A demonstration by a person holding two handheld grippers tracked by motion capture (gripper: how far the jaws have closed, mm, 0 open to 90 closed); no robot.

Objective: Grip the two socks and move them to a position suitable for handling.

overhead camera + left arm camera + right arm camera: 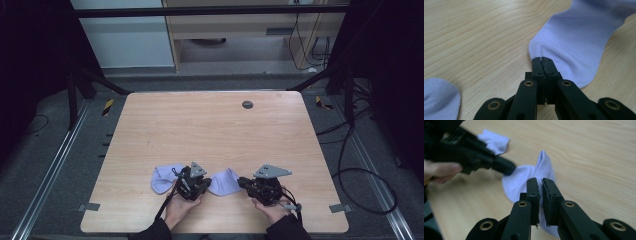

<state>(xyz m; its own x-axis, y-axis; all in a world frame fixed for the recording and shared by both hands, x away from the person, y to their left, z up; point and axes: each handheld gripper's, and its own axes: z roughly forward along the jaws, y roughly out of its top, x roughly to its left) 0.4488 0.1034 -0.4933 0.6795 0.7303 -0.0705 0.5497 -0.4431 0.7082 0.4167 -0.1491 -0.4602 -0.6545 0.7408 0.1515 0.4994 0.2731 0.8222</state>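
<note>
Two lavender socks lie near the front edge of the wooden table. My left gripper is shut on the edge of the right-hand sock, its jaws pinching the hem of the sock. From the other end my right gripper is shut on the same sock, with cloth caught between its jaws and a fold pulled up into a peak. The second sock rests flat to the left, behind the left gripper.
A round grey grommet sits near the table's far edge. Grey tape tabs mark the front corners. Cables loop on the floor to the right, and a dark frame stands around the table.
</note>
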